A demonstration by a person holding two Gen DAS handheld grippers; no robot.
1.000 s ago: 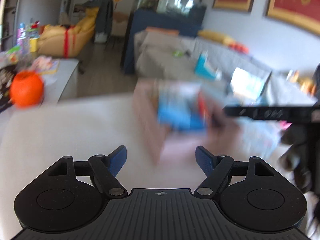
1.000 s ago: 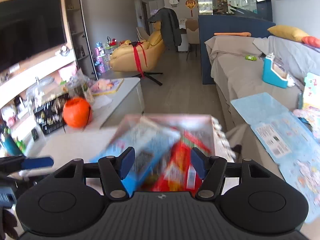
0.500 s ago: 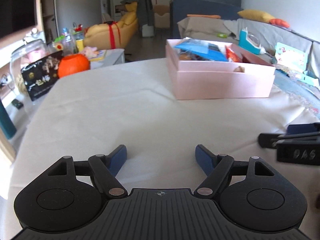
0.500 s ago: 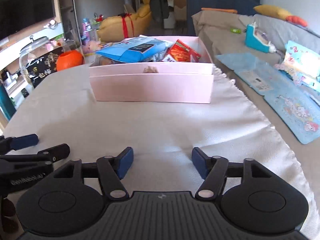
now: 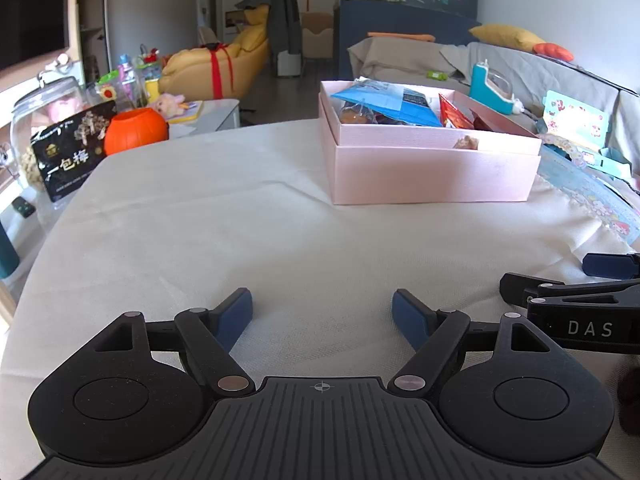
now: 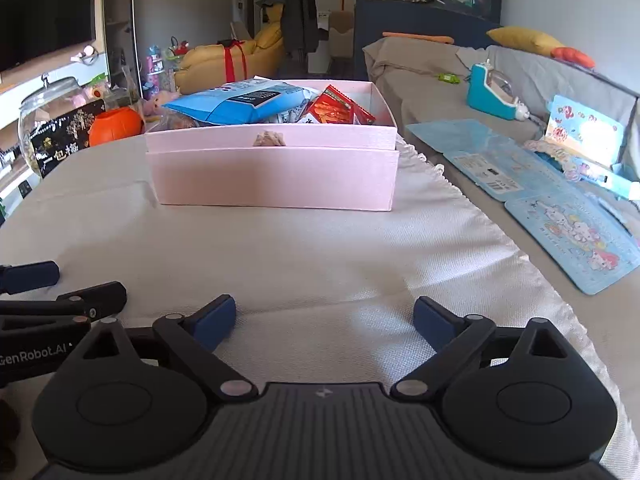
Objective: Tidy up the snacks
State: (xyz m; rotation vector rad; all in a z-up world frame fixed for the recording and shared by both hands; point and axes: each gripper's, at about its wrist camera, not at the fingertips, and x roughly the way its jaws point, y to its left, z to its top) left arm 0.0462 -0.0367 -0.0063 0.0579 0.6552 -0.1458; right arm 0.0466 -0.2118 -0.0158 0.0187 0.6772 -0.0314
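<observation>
A pink box (image 5: 432, 172) stands on the white tablecloth at the far side of the table; it also shows in the right wrist view (image 6: 276, 176). In it lie a blue snack bag (image 6: 240, 102), a red snack packet (image 6: 338, 108) and other small snacks. My left gripper (image 5: 322, 314) is open and empty, low over the cloth near the front edge. My right gripper (image 6: 324, 318) is open and empty, beside it on the right. Each gripper shows at the edge of the other's view.
An orange pumpkin-shaped pot (image 5: 134, 130), a black snack bag (image 5: 72, 150) and a glass jar (image 5: 40, 108) stand at the far left off the table. A sofa with blue mats (image 6: 568, 216) lies to the right. The tablecloth (image 5: 240, 220) has a few creases.
Both grippers have pulled back from over the pink box to low near the table's front edge. The snacks stay in the box. Both grippers stay open.
</observation>
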